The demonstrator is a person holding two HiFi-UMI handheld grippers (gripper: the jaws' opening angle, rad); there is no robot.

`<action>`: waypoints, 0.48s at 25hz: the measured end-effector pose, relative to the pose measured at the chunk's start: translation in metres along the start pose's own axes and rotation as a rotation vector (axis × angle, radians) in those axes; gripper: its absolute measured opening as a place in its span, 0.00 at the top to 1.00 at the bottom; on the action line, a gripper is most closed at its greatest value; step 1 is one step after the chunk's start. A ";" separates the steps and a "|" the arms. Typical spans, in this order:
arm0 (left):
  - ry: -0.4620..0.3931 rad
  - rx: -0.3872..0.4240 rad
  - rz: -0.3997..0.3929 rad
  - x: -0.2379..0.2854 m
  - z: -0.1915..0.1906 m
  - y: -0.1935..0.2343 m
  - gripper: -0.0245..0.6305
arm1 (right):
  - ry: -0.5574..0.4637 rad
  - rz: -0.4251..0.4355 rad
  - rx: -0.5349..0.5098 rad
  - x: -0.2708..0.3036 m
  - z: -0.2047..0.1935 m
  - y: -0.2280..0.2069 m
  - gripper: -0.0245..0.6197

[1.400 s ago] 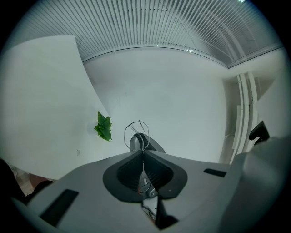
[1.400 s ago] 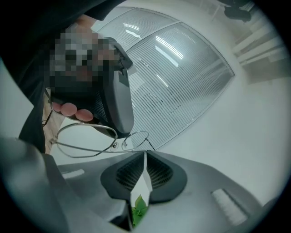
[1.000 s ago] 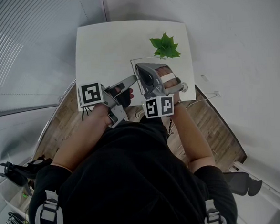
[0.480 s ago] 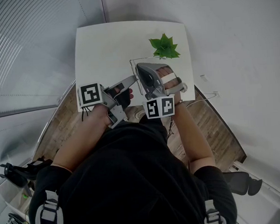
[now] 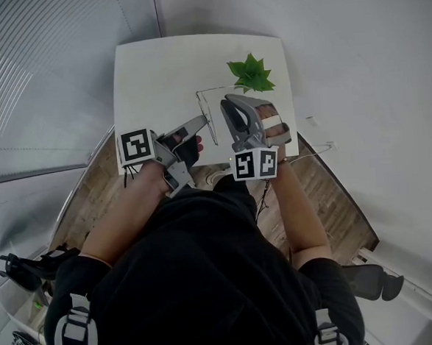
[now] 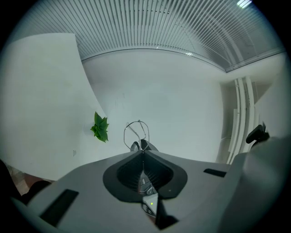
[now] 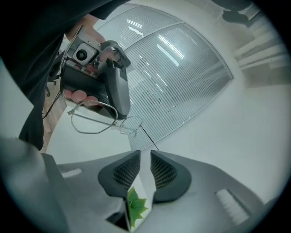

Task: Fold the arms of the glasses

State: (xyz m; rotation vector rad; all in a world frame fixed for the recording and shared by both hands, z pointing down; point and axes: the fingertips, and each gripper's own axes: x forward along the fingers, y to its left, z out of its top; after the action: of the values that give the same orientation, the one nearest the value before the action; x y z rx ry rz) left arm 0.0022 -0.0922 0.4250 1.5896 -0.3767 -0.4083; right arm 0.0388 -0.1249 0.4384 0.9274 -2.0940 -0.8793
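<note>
Glasses [image 7: 93,119] held by left gripper [image 7: 121,113]: right gripper view shows both rims.

A white table [image 5: 157,69] stands on a wooden floor [image 5: 92,191], with a slatted blind [image 5: 46,69] off to the left. Thin wire glasses [image 5: 213,133] are over the table near its front edge, and a green plant [image 5: 251,73] sits a little beyond them. The left gripper [image 5: 206,119] reaches in from the left, and its tip meets the frame of the glasses. The right gripper [image 5: 227,101] is just right of the glasses, its tip near the frame. Its jaws have just been opening, and nothing shows between them. The person wears a black top [image 5: 201,280].
</note>
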 end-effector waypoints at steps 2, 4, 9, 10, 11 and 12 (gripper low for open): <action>-0.004 0.004 0.001 -0.001 0.001 0.000 0.94 | 0.019 -0.023 0.024 -0.003 -0.008 -0.009 0.83; -0.008 0.005 0.003 -0.001 0.002 0.001 0.94 | 0.038 -0.049 0.054 -0.006 -0.016 -0.018 0.81; -0.013 0.006 0.007 -0.002 0.003 0.000 0.94 | 0.085 -0.087 0.143 -0.010 -0.037 -0.037 0.76; -0.013 0.006 0.007 -0.002 0.003 0.000 0.94 | 0.092 -0.085 0.163 -0.009 -0.041 -0.039 0.75; -0.013 0.006 0.006 -0.002 0.002 -0.001 0.94 | 0.100 -0.081 0.181 -0.009 -0.045 -0.040 0.75; -0.013 0.006 0.006 -0.002 0.002 -0.001 0.94 | 0.106 -0.075 0.196 -0.008 -0.049 -0.042 0.75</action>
State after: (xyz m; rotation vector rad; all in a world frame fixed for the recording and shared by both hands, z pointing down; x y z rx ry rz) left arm -0.0001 -0.0931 0.4237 1.5917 -0.3921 -0.4134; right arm 0.0956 -0.1547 0.4298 1.1362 -2.0916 -0.6543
